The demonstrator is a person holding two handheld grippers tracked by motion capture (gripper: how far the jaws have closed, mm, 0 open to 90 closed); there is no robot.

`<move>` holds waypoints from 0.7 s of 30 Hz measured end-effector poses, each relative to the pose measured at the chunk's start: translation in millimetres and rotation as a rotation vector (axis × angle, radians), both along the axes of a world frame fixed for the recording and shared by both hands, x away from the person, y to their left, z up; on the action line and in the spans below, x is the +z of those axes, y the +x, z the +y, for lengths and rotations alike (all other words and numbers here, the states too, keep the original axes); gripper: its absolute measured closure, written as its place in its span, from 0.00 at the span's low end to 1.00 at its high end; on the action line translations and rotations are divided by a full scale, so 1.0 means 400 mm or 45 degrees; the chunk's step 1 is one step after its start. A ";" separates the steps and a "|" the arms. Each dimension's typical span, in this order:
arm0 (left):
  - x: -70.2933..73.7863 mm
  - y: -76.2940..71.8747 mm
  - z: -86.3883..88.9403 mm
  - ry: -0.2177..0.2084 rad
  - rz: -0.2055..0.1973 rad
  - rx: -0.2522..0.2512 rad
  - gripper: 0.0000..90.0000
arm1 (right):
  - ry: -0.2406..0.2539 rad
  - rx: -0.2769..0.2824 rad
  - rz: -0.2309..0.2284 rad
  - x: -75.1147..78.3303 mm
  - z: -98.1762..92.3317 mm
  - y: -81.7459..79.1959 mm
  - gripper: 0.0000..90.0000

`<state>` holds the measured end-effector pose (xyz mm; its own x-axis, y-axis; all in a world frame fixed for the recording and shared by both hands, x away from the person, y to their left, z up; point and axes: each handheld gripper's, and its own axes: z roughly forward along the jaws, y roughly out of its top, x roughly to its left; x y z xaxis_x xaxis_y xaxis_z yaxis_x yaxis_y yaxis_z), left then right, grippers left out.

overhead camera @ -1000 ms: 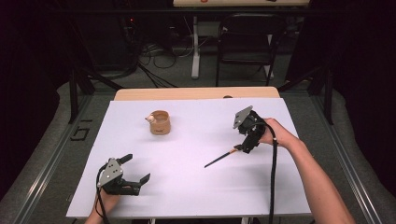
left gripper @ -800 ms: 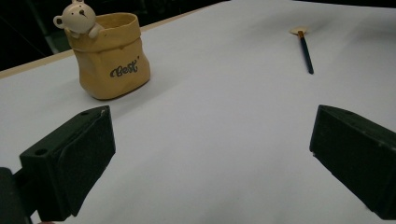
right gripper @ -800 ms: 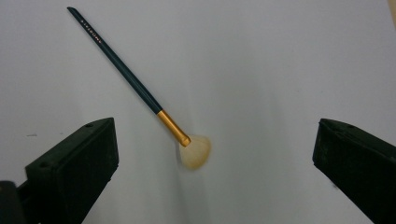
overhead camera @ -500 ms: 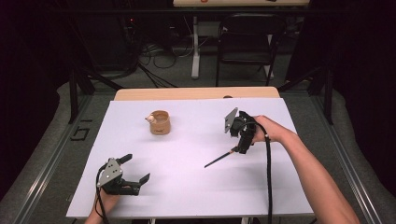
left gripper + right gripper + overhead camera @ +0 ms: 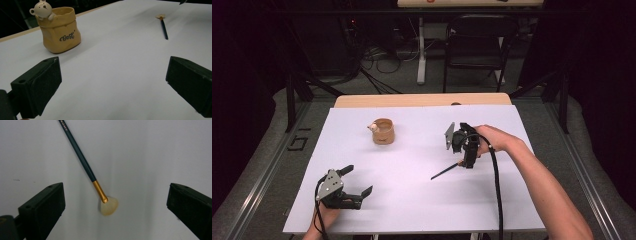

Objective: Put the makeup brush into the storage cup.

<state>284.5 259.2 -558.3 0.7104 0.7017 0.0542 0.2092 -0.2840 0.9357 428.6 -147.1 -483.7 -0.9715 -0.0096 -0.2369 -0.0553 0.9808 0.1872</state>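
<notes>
Right gripper (image 5: 468,162), jaws apart, hovers over the brush (image 5: 86,167) (bristles at 6 o'clock); left gripper (image 5: 357,184) rests with jaws apart.

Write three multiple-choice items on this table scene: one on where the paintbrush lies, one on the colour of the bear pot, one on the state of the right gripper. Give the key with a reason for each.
1. Where does the paintbrush lie?
A. Inside the pot
B. Flat on the white table
C. Held in the left gripper

2. What colour is the bear pot?
A. Yellow
B. Blue
C. Red

3. How is the right gripper?
A. Shut on the brush
B. Shut on nothing
C. Open over the bristle end

Key:
1 B, it rests on the bare surface, apart from the pot.
2 A, the sack-shaped body is yellow.
3 C, the jaws stand wide on either side of the bristles.
</notes>
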 end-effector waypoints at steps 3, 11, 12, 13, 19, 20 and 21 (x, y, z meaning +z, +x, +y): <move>0.000 0.000 0.001 -0.003 -0.001 0.002 0.00 | -0.015 0.018 -0.012 -0.004 0.005 0.001 0.06; 0.000 0.000 0.000 0.000 -0.003 0.000 0.00 | -0.062 0.079 -0.017 -0.011 0.021 -0.001 0.26; 0.000 0.000 0.000 -0.003 -0.003 -0.001 0.00 | -0.070 0.075 -0.017 -0.012 0.023 -0.003 0.30; 0.000 0.000 0.001 0.000 -0.003 0.000 0.00 | -0.076 0.091 -0.003 -0.014 0.025 -0.001 0.32; 0.000 -0.001 0.001 -0.004 -0.004 -0.001 0.00 | -0.161 0.149 0.041 -0.031 0.041 -0.004 0.52; 0.001 -0.001 0.002 -0.003 -0.005 -0.002 0.00 | -0.161 0.149 0.041 -0.031 0.041 -0.004 0.52; 0.000 -0.001 0.002 -0.004 -0.004 -0.002 0.01 | -0.189 0.158 0.045 -0.037 0.044 -0.004 0.58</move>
<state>284.3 259.9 -558.1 0.7113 0.7008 0.0540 0.2059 -0.2812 0.9373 426.9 -129.4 -498.5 -0.9685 -0.1617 -0.1895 -0.1731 0.9839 0.0452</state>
